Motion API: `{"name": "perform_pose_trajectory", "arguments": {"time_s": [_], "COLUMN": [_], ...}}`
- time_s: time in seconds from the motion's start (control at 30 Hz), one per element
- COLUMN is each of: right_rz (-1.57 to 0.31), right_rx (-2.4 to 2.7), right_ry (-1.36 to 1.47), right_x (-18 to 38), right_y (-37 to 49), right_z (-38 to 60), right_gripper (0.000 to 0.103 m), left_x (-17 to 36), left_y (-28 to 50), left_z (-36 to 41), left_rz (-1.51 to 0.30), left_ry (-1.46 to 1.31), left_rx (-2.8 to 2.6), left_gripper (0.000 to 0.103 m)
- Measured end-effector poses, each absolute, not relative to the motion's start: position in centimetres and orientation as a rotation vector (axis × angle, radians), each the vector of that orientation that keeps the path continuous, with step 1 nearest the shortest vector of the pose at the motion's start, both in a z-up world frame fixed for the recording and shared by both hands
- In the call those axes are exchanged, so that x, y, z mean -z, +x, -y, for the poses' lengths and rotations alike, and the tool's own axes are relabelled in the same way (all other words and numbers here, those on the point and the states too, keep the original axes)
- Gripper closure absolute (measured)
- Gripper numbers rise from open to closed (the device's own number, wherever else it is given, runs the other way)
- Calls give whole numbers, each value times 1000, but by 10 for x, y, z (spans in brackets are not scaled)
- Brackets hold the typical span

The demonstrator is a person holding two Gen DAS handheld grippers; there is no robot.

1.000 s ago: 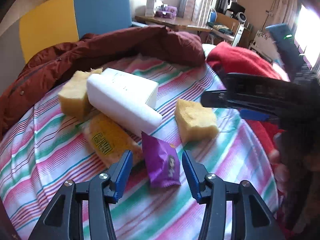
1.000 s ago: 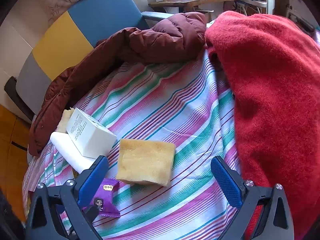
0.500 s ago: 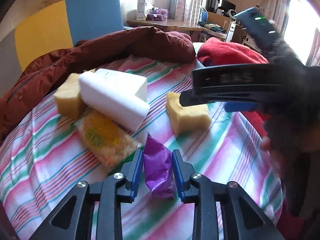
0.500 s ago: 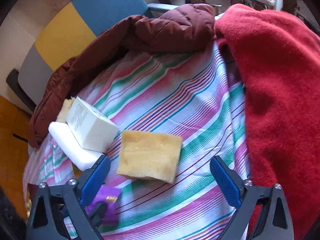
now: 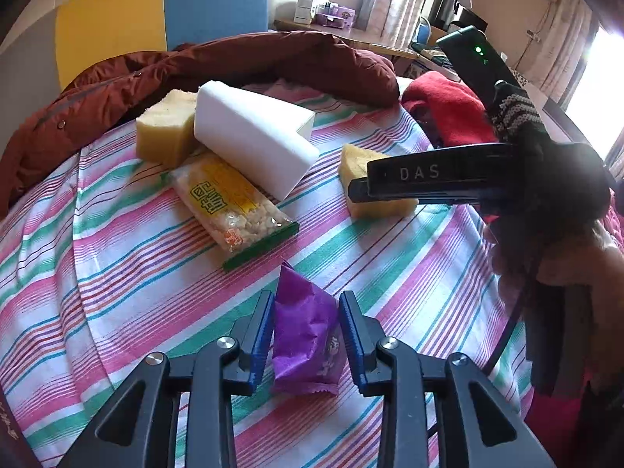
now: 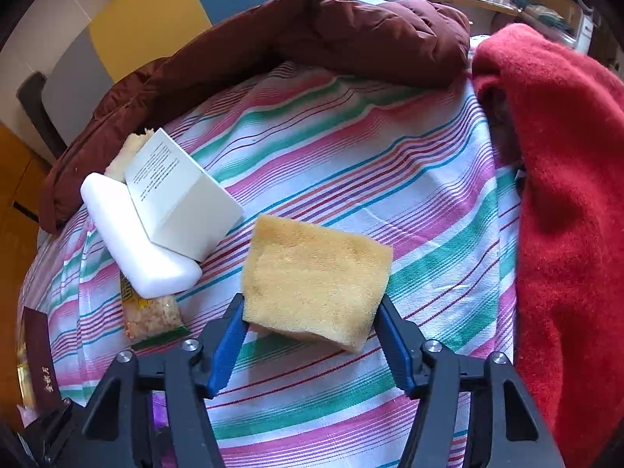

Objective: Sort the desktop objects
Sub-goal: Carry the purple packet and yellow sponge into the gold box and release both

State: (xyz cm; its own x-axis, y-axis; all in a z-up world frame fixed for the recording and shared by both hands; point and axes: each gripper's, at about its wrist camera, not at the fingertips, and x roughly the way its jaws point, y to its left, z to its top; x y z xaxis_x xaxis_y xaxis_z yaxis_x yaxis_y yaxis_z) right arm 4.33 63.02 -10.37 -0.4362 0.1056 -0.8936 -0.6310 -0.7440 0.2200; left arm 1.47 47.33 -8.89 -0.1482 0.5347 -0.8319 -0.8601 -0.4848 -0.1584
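A striped cloth [image 6: 390, 148] in pink, green and white is covering the surface we are working over, with a maroon puffer jacket [image 6: 312, 39] lying along its far edge and a red blanket [image 6: 565, 195] bunching up on the right. Our left gripper [image 5: 306, 335] is holding its jaws clamped on a purple snack packet [image 5: 306, 339], near the front of the cloth. Our right gripper [image 6: 312, 331] is pressing its jaws against both sides of a yellow sponge [image 6: 316, 277]; we cannot tell whether the sponge is off the cloth. Farther back on the left, a white box [image 6: 175, 195] is leaning on a white foam block [image 6: 132, 234], which is lying across a yellow snack bag [image 5: 230, 210]. A second yellow sponge [image 5: 163, 132] is touching the block's far end.
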Motion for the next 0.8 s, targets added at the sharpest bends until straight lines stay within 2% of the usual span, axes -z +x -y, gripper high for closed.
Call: {"name": "perform_pose_trajectory", "arguments": {"time_s": [0.17, 0.4, 0.6, 0.8], "right_rz": [-759, -834, -762, -679], "right_rx": [-2233, -2427, -2697, -2861], "right_ry": [-1320, -1251, -1192, -1236], "right_x": [101, 79, 45, 34], "right_y": [45, 47, 36, 31], "right_z": [-629, -614, -570, -533], "right_gripper": [43, 43, 43, 43], "left_x": [82, 47, 10, -18], "left_y": [16, 16, 13, 6], "left_z": [-448, -386, -329, -269], "left_rz": [-377, -254, -184, -113], "left_ry": [-1130, -1103, -1041, -998], "left_rx": [-1827, -1995, -2134, -2265], "left_gripper": [76, 77, 77, 77]}}
